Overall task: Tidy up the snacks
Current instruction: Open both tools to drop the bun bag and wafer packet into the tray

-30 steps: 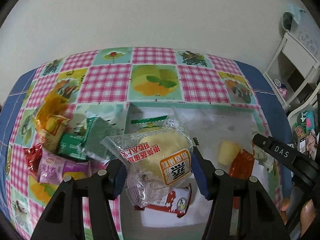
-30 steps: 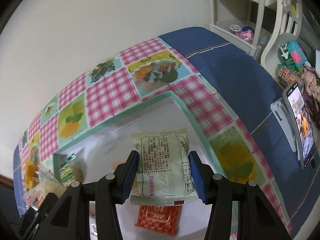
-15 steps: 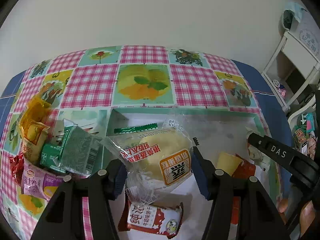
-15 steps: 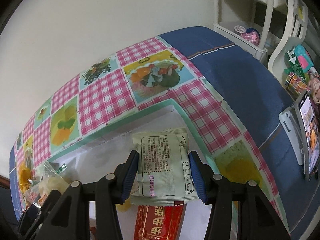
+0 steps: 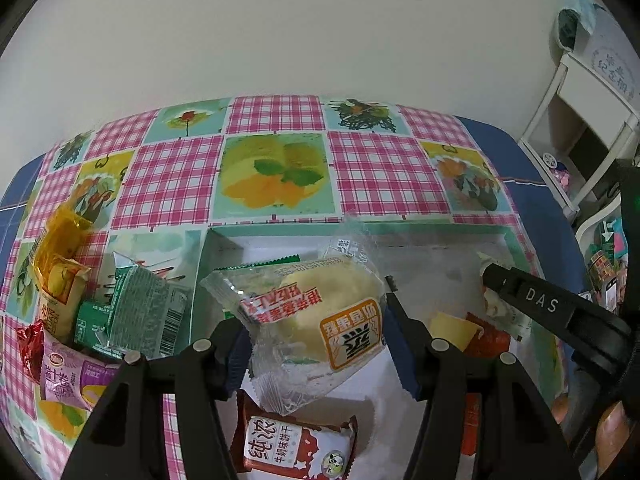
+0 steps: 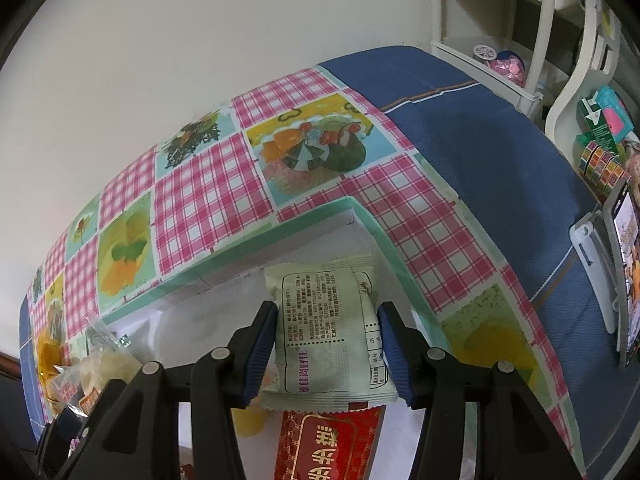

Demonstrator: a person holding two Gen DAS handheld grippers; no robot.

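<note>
Left hand-held gripper (image 5: 316, 332) holds a clear-wrapped round bun (image 5: 320, 320) between its blue pads, jaws about half open and pressing on the packet, though they have just eased slightly wider with the bun between them. It hangs over the left part of a shallow white box (image 5: 440, 236) with a mint-green rim that sits on the desk (image 5: 384, 168), which is covered in a pink checked cloth with fruit pictures. Under the bun, inside the box, lies a red-and-white biscuit packet (image 5: 292, 448); further right in the box a yellow piece (image 5: 450, 328) and a red wrapper (image 5: 486, 338). Left of the box, on the cloth, a loose pile: green packets (image 5: 136, 312), an orange-yellow pouch (image 5: 60, 264), a purple packet (image 5: 68, 376), a red foil sweet (image 5: 28, 344). Right hand-held gripper (image 6: 327, 344) grips a pale green packet (image 6: 328, 320), printed back facing the camera, jaws roughly half open and pads tight on both side edges. That packet hangs above the box's right far corner (image 6: 360, 208), with a long red packet (image 6: 328, 444) lying in the box just below it. In the left view the right gripper's black arm shows at the box's right side. A white shelf (image 6: 500, 72) stands past the desk's blue edge.
</note>
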